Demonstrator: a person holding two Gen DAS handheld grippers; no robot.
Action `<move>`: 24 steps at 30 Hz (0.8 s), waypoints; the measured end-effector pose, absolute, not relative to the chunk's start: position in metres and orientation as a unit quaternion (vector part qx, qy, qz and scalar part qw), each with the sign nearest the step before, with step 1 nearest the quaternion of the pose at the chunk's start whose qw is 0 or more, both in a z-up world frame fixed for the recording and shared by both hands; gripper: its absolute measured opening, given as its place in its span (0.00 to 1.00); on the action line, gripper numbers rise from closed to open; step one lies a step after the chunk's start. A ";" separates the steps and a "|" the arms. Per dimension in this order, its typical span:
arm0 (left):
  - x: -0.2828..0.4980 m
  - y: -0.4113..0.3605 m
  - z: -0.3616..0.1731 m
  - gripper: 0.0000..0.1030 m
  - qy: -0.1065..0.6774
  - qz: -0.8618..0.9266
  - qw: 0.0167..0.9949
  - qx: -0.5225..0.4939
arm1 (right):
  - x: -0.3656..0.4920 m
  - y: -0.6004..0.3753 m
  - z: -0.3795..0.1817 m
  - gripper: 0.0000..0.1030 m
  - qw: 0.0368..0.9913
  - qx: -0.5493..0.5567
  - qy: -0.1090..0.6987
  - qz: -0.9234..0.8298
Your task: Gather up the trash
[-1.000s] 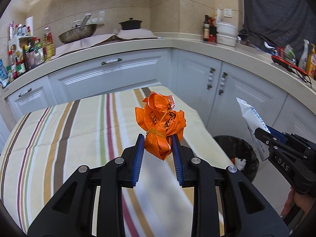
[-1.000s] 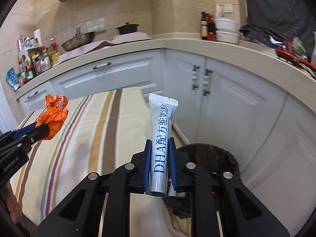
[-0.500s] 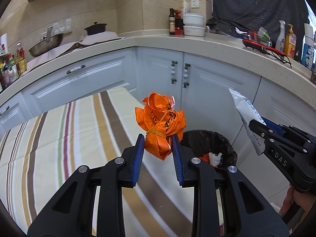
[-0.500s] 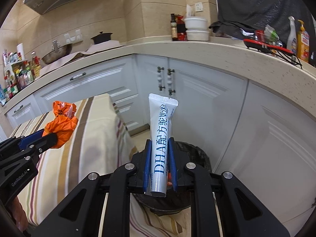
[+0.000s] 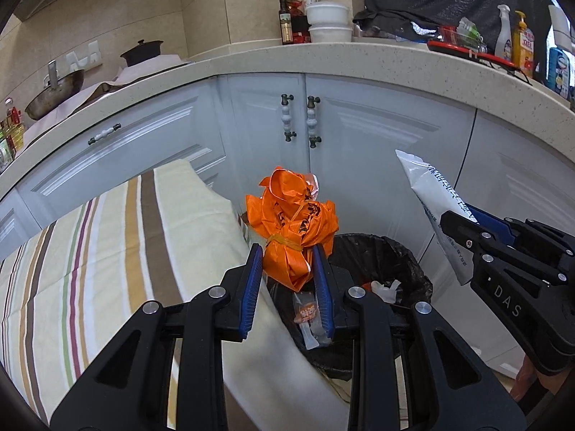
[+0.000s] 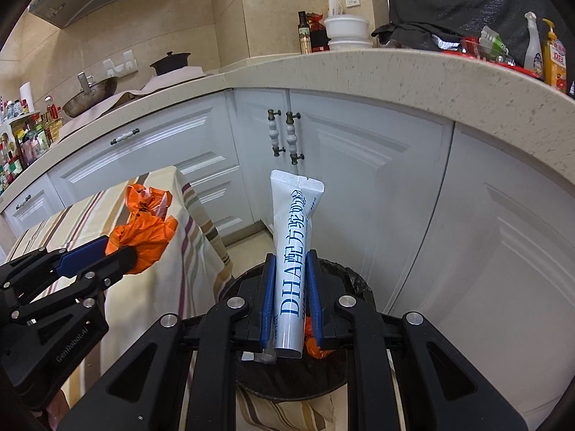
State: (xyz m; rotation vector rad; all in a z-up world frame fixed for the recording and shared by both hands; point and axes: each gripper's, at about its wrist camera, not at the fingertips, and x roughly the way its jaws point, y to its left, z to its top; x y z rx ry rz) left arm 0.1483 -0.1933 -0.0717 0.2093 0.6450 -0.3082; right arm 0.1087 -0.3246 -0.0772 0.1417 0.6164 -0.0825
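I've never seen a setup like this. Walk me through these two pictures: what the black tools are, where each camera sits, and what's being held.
There is no robot here. A person holds a hand tool with two fingers, called a gripper, in each hand, and each carries a wide-angle camera looking along its fingers.

The left camera's picture shows the left gripper shut on a crumpled orange bag. The right camera's picture shows the right gripper shut on a white tube with blue lettering.

Below both sits a black bin already holding some rubbish, next to a table with a striped cloth. White cupboards and a worktop lie behind.
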 end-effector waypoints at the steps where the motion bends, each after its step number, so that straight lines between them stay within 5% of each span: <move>1: 0.151 -0.195 -0.074 0.27 0.317 -0.151 0.931 0.103 | 0.112 -0.326 -0.080 0.17 0.949 0.071 0.305 -0.039; 3: 0.159 -0.201 -0.079 0.28 0.320 -0.151 0.929 0.107 | 0.120 -0.328 -0.084 0.19 0.948 0.071 0.309 -0.037; 6: 0.167 -0.208 -0.086 0.43 0.326 -0.149 0.926 0.119 | 0.131 -0.332 -0.092 0.47 0.947 0.072 0.310 -0.044; 24: 0.160 -0.190 -0.068 0.64 0.303 -0.141 0.938 0.092 | 0.114 -0.333 -0.074 0.56 0.954 0.074 0.283 -0.070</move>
